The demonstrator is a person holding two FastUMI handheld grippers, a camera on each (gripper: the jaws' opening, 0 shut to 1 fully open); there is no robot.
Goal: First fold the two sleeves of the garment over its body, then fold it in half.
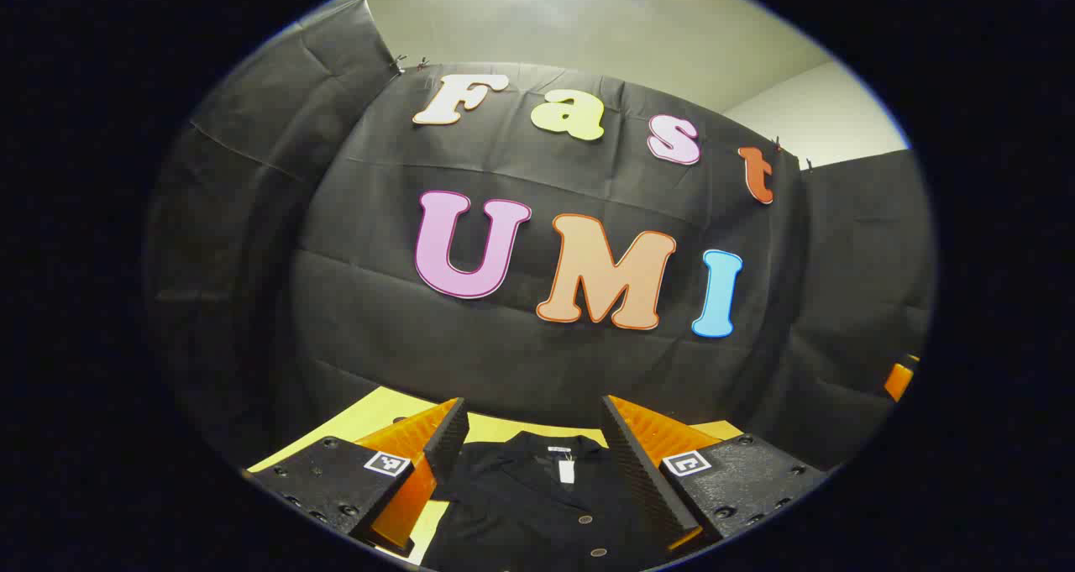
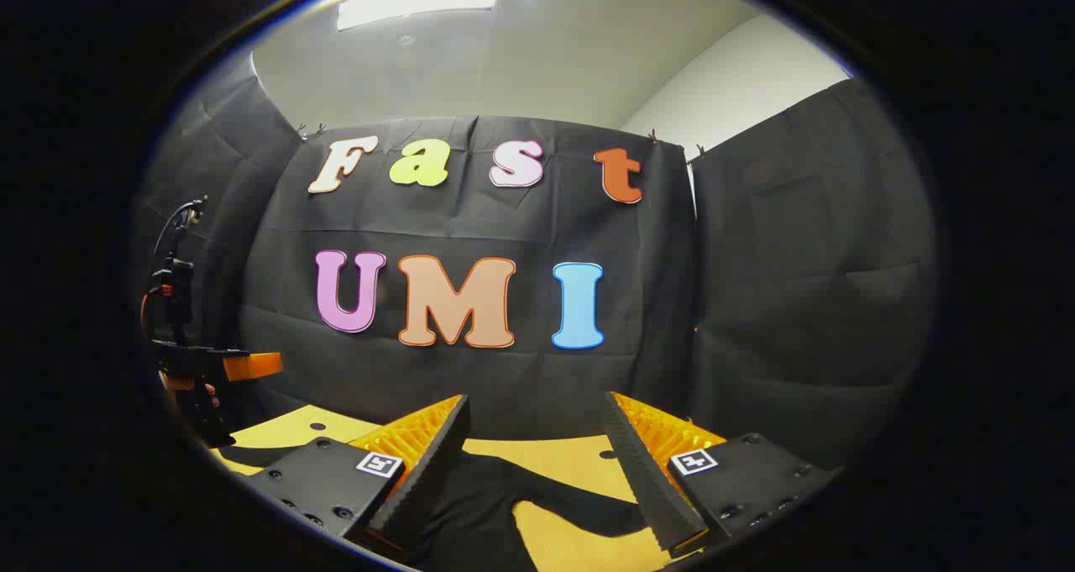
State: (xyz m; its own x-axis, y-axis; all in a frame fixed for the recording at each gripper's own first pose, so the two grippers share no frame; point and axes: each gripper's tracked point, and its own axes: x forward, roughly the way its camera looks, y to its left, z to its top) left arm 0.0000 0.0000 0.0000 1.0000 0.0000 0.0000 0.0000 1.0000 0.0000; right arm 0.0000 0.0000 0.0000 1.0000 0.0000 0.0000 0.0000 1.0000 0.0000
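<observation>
Both the left gripper [image 1: 533, 446] and the right gripper [image 2: 533, 446] are hovering with jaws apart and empty over the black shirt [image 1: 537, 505] lying flat on the yellow counter [image 2: 579, 459], so the sleeve [image 2: 579, 505] folds seem unstarted, each needing a cuff pinch.

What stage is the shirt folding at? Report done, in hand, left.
Done: nothing visible; the black buttoned shirt lies flat on the yellow table, one sleeve still spread out. In hand: nothing; the left gripper and right gripper hang open above it. Left: both sleeve folds, then the half fold.
</observation>
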